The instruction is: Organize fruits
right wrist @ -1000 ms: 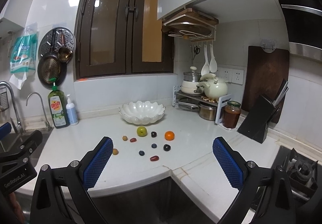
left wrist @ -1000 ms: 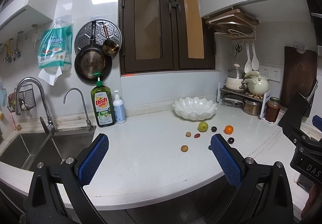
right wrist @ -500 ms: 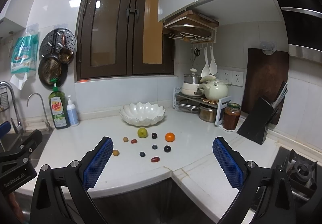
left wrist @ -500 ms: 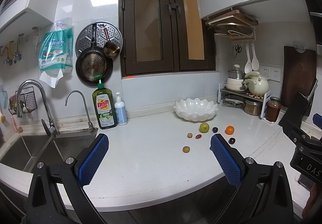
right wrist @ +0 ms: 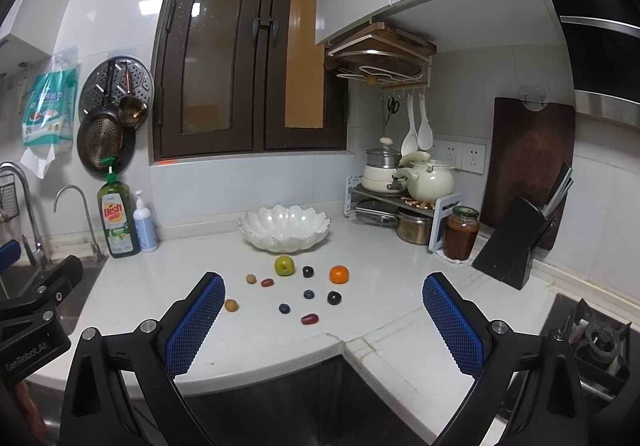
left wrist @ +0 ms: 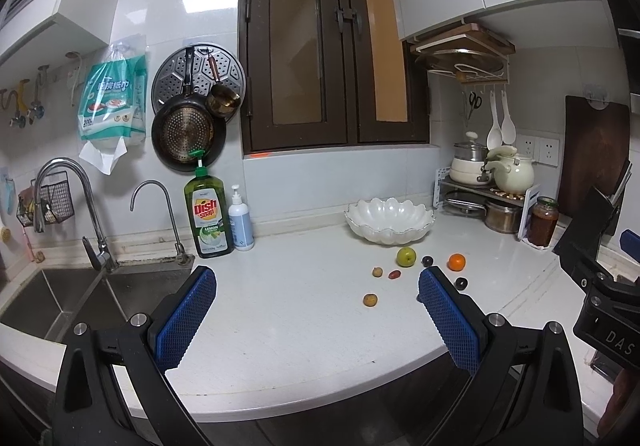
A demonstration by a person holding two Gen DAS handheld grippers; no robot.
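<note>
A white scalloped bowl (right wrist: 285, 233) stands empty at the back of the white counter; it also shows in the left wrist view (left wrist: 390, 221). In front of it lie a green apple (right wrist: 284, 266), an orange (right wrist: 339, 274), dark plums (right wrist: 308, 271), blueberries (right wrist: 284, 308), red dates (right wrist: 310, 318) and small brown fruits (right wrist: 231, 305). The apple (left wrist: 406, 257) and orange (left wrist: 456, 262) also show in the left wrist view. My left gripper (left wrist: 316, 294) is open and empty, before the counter edge. My right gripper (right wrist: 323, 298) is open and empty, short of the fruits.
A sink (left wrist: 60, 298) with two taps lies at the left, with a dish soap bottle (left wrist: 207, 213) and a pump bottle (left wrist: 241, 217) beside it. A pot rack (right wrist: 404, 197), a jar (right wrist: 462, 233) and a knife block (right wrist: 516, 250) stand at the right. A stove (right wrist: 596, 338) is at far right.
Both views have shifted only slightly; the left gripper has risen a little. Both grippers stay open, and the fruits have not moved.
</note>
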